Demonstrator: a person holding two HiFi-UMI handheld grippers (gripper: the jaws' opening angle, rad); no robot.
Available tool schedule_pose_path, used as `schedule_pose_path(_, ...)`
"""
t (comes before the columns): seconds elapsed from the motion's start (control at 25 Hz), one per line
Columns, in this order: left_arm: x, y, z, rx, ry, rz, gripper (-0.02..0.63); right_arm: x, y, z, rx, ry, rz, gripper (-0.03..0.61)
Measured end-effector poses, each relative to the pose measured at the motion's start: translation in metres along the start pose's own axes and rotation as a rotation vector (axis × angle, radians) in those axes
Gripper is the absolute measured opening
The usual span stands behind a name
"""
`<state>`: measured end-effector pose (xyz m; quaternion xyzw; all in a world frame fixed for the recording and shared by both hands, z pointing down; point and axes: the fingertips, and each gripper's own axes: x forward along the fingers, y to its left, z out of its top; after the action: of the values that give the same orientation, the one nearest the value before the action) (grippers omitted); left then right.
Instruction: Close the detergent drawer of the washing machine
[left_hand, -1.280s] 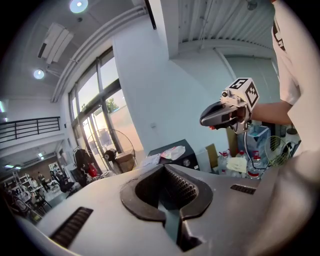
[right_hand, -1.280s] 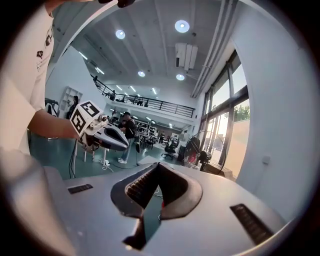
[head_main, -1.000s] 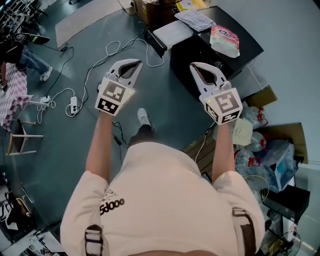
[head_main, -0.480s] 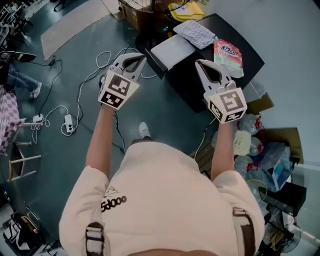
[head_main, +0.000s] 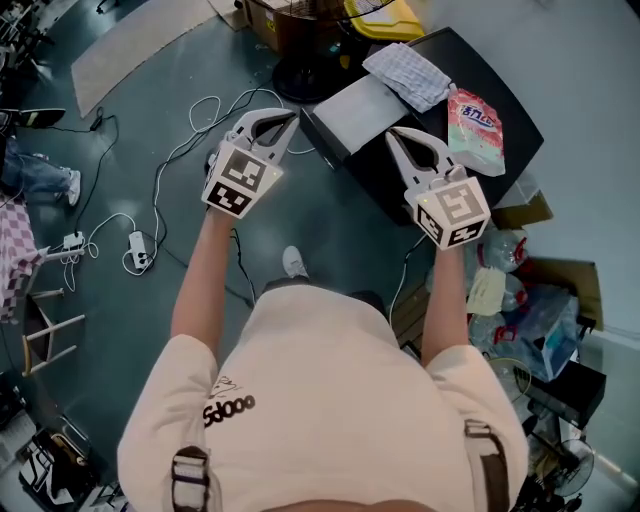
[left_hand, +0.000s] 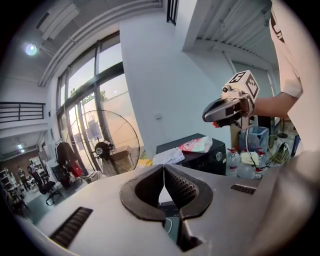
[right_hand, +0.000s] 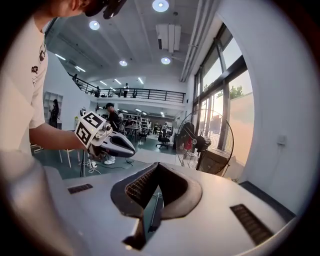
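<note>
Item: washing machine, black-topped, standing ahead and to the right of the person, with a folded cloth and a detergent pouch lying on its lid. Item: detergent drawer, judged to be the pale grey tray jutting out of the machine's side that is facing the open floor; it is evidently standing open. Item: left gripper, clenched on nothing with its jaw tips meeting, hanging near the drawer's outer end and apparently not touching it. Item: right gripper, likewise clenched and empty, hanging over the machine's near corner beside the drawer. Step in hand, as judged: bringing a gripper up to the drawer front, with the closing itself not yet begun. Handling note: no grasp is needed, since closed jaws are serving well as a blunt pusher. The left gripper is lying nearer, so it should be meeting the front panel at its middle and pressing straight along the slide, because a slanted or off-centre push is risking a jam.
</note>
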<state>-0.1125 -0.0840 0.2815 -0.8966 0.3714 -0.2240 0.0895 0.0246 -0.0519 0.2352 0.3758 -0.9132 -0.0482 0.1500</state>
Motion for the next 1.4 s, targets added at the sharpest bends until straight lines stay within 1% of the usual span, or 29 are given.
schedule_pose_path(0.16, 0.025, 0.009, -0.026, -0.016, 0.019, -0.027, 0.018, 0.022, -0.007, -0.022, 0.024, 0.046, 0.007, -0.002)
schedule_pose_path(0.28, 0.048, 0.003, -0.046, -0.034, 0.045, -0.057, 0.020, 0.034, -0.011, -0.044, 0.034, 0.084, 0.048, -0.002)
schedule_pose_path(0.4, 0.069, -0.003, -0.065, -0.055, 0.058, -0.071, 0.020, 0.050, -0.019, -0.064, 0.050, 0.097, 0.088, -0.002)
schedule_pose_path(0.52, 0.095, -0.009, -0.088, -0.100, 0.111, -0.086, 0.021, 0.069, -0.034, -0.085, 0.071, 0.100, 0.114, -0.002)
schedule_pose_path(0.56, 0.104, -0.013, -0.095, -0.127, 0.129, -0.092, 0.033, 0.075, -0.038, -0.094, 0.082, 0.107, 0.123, -0.002)
schedule_pose_path(0.6, 0.110, -0.017, -0.102, -0.151, 0.144, -0.098, 0.071, 0.080, -0.041, -0.102, 0.091, 0.119, 0.136, -0.002)
schedule_pose_path(0.64, 0.115, -0.023, -0.109, -0.166, 0.157, -0.104, 0.093, 0.085, -0.042, -0.110, 0.096, 0.134, 0.152, -0.002)
schedule_pose_path(0.76, 0.128, -0.035, -0.132, -0.167, 0.197, -0.131, 0.122, 0.102, -0.042, -0.132, 0.094, 0.174, 0.193, -0.002)
schedule_pose_path(0.84, 0.137, -0.043, -0.150, -0.176, 0.226, -0.155, 0.136, 0.109, -0.043, -0.150, 0.110, 0.194, 0.205, -0.002)
schedule_pose_path(0.92, 0.145, -0.052, -0.168, -0.189, 0.240, -0.177, 0.154, 0.115, -0.043, -0.166, 0.138, 0.204, 0.204, -0.002)
schedule_pose_path(1.08, 0.157, -0.062, -0.200, -0.201, 0.256, -0.196, 0.193, 0.122, -0.035, -0.195, 0.193, 0.221, 0.193, -0.002)
schedule_pose_path(1.2, 0.168, -0.068, -0.221, -0.223, 0.271, -0.213, 0.228, 0.125, -0.026, -0.215, 0.202, 0.255, 0.182, -0.002)
schedule_pose_path(1.4, 0.185, -0.078, -0.253, -0.238, 0.319, -0.253, 0.255, 0.125, -0.020, -0.237, 0.210, 0.280, 0.172, -0.002)
